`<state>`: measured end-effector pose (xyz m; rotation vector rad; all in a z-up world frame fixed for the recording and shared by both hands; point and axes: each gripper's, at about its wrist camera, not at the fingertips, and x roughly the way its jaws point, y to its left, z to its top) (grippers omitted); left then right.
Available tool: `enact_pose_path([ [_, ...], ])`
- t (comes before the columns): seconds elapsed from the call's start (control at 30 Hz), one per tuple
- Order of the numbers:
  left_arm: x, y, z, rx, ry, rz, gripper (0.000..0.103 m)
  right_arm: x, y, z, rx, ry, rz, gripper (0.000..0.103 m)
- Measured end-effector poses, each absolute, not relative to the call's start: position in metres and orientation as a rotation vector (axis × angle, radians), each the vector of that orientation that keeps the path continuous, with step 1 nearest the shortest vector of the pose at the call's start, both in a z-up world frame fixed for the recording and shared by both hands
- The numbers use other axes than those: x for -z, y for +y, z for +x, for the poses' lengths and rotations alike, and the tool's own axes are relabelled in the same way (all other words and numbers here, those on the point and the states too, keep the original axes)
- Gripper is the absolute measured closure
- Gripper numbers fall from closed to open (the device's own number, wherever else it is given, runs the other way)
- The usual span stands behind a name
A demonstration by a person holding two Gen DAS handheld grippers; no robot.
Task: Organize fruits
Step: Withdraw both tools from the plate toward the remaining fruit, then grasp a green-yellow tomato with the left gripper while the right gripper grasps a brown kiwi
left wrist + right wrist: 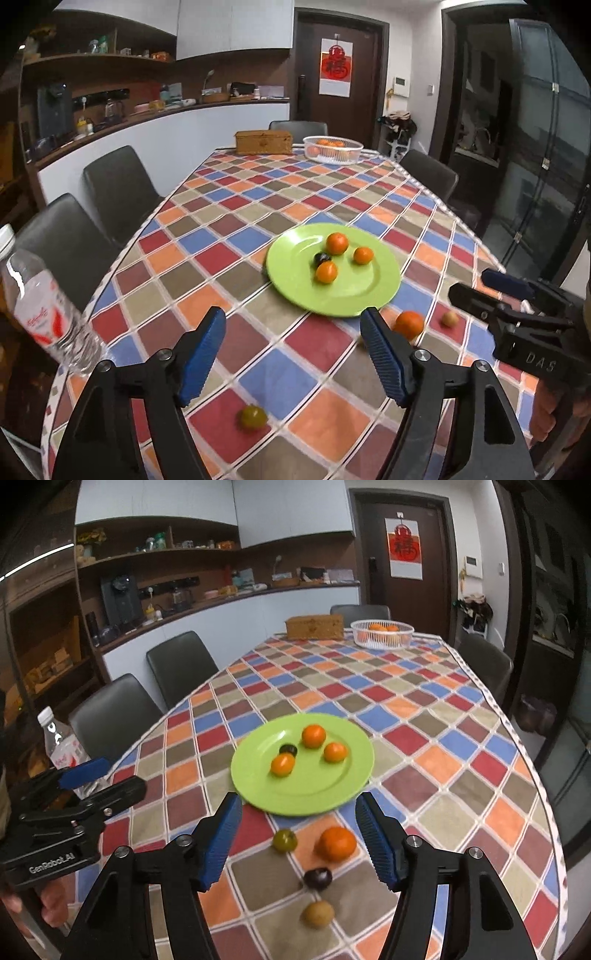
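While both grippers hang open and empty, the loose tangerine (335, 843) lies just ahead between the right gripper's (299, 843) pads, right of the left gripper (293, 354)

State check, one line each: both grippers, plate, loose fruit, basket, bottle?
Left gripper: open, empty.
Right gripper: open, empty.
Green plate: holds three oranges and one dark fruit.
Loose orange: on the cloth, off the plate.
Green fruit: on the cloth.
Dark fruit: on the cloth.
Tan fruit: on the cloth.
White basket: holds oranges.
Bottle: upright, capped.
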<state>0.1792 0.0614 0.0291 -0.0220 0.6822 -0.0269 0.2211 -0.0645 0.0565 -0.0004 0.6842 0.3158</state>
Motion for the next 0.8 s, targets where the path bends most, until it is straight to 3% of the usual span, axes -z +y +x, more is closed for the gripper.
enact_pose_path([
  [0.8, 0.044, 0.085, 0.121, -0.127, 0.782, -0.038, 0.024, 0.011, -0.062, 0.183, -0.198, 0.812, 0.043, 0.038],
])
